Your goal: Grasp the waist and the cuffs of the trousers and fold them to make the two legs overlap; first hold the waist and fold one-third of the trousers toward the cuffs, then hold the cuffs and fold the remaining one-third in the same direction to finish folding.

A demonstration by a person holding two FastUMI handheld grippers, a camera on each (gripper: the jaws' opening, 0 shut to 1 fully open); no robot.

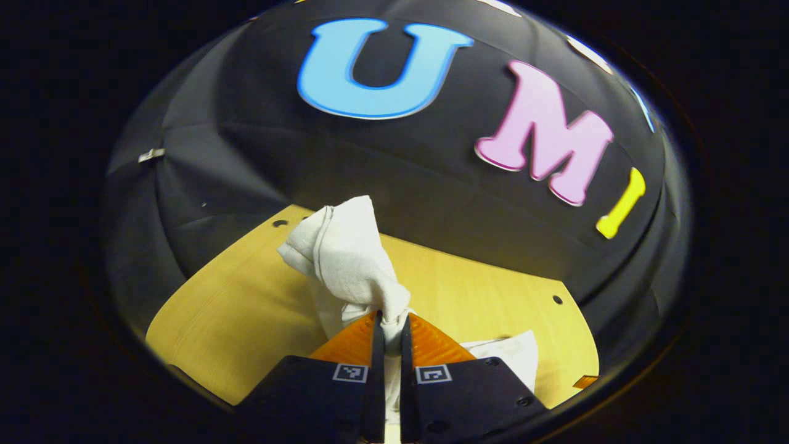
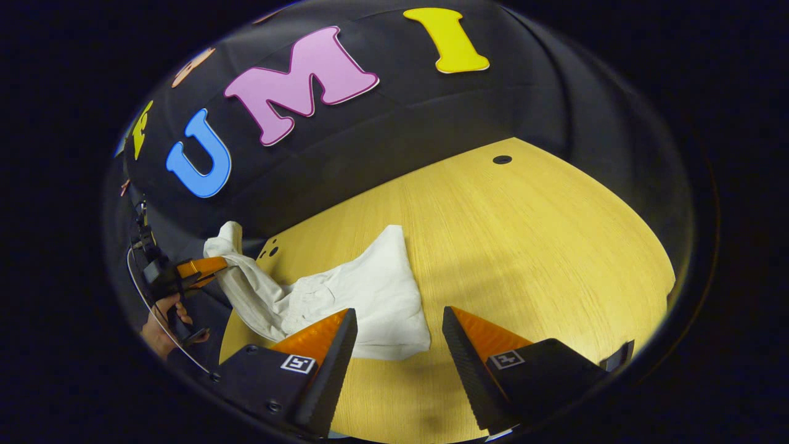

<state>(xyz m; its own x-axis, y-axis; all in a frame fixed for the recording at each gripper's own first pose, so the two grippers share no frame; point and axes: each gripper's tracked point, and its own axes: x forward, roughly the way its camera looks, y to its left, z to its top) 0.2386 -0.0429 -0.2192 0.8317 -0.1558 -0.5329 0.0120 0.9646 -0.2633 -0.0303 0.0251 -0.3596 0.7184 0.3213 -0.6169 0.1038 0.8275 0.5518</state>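
Table (image 2: 524, 246), light wood, spreads ahead of the right gripper (image 2: 399, 324); broad bare surface lies ahead and to the right of its jaws, running to a curved far edge against the black booth wall (image 2: 431, 123). One round hole (image 2: 502, 160) sits near that far edge.

Trousers (image 2: 370, 296), white, lie partly on the table just ahead and left of the right jaws, their near hem edge lying just beyond the fingertips. Their far portion rises off the surface toward the left gripper (image 2: 212, 266), seen at the left of the right gripper view, held by a hand (image 2: 161, 330) off the table's left edge.

Right jaws stand spread wide, gripping nothing.

In the left gripper view, the left gripper's (image 1: 389, 324) jaws are pressed together, pinching a bunched fold of the trousers (image 1: 348, 259), which stands up ahead of the fingertips; more cloth trails down to the right. Bare table (image 1: 246, 308) lies left of these jaws.
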